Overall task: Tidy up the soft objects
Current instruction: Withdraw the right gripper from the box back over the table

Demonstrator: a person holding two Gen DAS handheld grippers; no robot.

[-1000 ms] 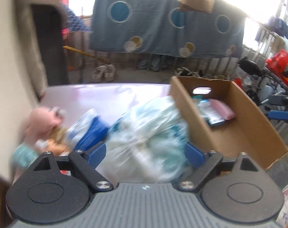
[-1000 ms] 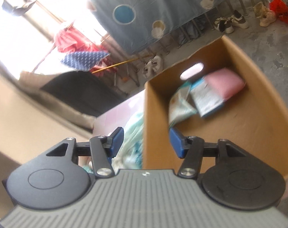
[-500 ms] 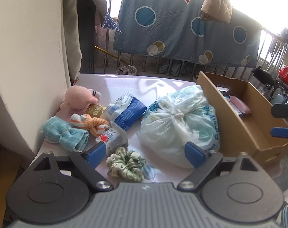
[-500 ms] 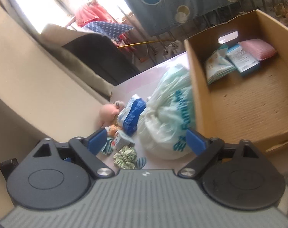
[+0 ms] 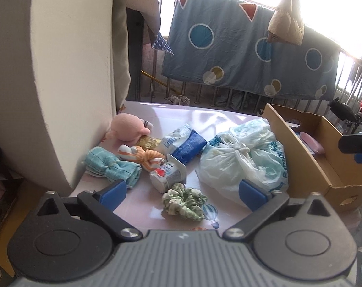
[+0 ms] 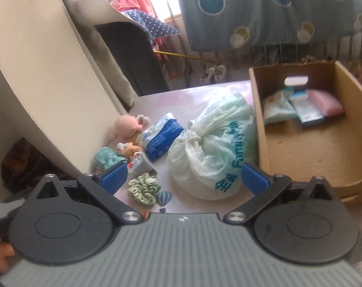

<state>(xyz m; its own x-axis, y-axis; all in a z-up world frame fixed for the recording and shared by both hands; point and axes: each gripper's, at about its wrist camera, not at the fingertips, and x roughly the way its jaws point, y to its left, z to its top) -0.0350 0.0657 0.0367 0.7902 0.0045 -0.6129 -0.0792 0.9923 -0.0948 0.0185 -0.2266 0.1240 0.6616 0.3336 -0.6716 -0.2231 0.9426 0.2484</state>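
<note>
Beyond both opening, empty grippers lies the scrunchie; unheld.

"Family" in teal on plastic bag

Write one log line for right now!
left tool: opening, empty | right tool: opening, empty | tied bag: on table | box: three packs

You were on a home balcony: a spotted sheet hung drying over the railing, shoes lay on the floor, and a plush sat on the bench.
</note>
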